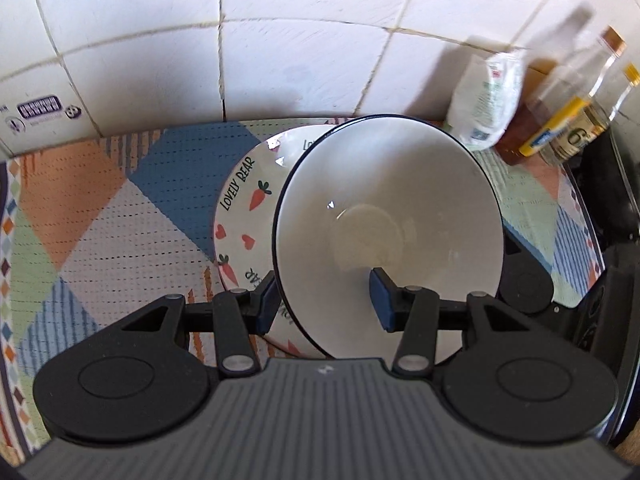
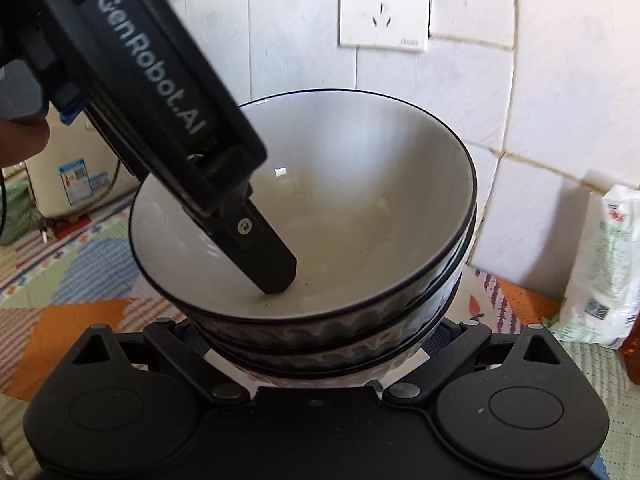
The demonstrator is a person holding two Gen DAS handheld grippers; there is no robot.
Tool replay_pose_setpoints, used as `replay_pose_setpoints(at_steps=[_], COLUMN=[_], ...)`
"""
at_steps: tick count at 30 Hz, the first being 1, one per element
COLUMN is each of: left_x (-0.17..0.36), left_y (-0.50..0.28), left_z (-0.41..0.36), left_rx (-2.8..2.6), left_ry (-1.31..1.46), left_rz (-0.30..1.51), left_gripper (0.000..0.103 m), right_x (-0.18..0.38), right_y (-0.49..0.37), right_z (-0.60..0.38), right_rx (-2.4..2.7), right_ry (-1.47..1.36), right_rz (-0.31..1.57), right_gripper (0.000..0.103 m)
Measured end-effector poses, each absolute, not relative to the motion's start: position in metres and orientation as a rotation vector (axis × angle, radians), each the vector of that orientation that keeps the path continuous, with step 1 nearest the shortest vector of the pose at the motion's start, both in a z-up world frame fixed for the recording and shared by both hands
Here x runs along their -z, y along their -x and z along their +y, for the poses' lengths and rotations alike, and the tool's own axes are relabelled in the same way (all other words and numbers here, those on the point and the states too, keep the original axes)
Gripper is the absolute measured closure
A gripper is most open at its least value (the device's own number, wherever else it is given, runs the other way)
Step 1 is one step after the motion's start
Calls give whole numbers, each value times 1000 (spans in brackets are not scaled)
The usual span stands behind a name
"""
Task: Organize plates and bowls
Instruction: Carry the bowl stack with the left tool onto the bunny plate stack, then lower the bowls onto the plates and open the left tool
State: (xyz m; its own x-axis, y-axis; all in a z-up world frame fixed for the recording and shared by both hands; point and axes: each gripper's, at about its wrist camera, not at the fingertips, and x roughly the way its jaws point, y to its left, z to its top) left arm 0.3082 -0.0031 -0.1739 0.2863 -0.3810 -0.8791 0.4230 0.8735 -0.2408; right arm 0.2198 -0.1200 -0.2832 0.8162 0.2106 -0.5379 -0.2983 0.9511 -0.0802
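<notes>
A stack of white bowls (image 1: 388, 216) with dark rims and dark ribbed outsides (image 2: 320, 332) hangs just above a "Lovely Bear" carrot plate (image 1: 240, 200) on the patterned mat. My left gripper (image 1: 324, 304) grips the near wall of the stack, one pad outside and the other finger (image 2: 264, 256) inside the top bowl. My right gripper (image 2: 318, 340) clasps the bottom of the stack from both sides. Its pads are mostly hidden behind the bowls. Its black body (image 1: 528, 288) shows to the right of the bowls.
White tiled wall (image 1: 280, 60) rises close behind, with a socket (image 2: 384, 4). A white packet (image 1: 484, 108) and several bottles (image 1: 568, 116) stand at the right by the wall. A white appliance (image 2: 76, 184) sits at the far left. The colourful mat (image 1: 100, 220) covers the counter.
</notes>
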Motion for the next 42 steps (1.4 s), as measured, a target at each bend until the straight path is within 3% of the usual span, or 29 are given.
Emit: replay_pose_setpoints(at_steps=[12,22,29,42], left_x=[193,181,153,113], left_y=[-323,-308,-294,-243], left_z=[-6,-23,-17,21], left_rx=[475,437,456,409], left_ry=[10,-147,-169,-134], left_rz=[1199,1074,1002,979], left_gripper=[57,55,42,42], right_x=[299,298,269,243], right_y=[-240,-254,-224,-150], right_z=[-133,-130,-130,-130], right_rx=[-287,-296,-254,-117], right_ry=[99,170,171,84], right_rz=[633,703,715,665], right_gripper=[3,4,4,3])
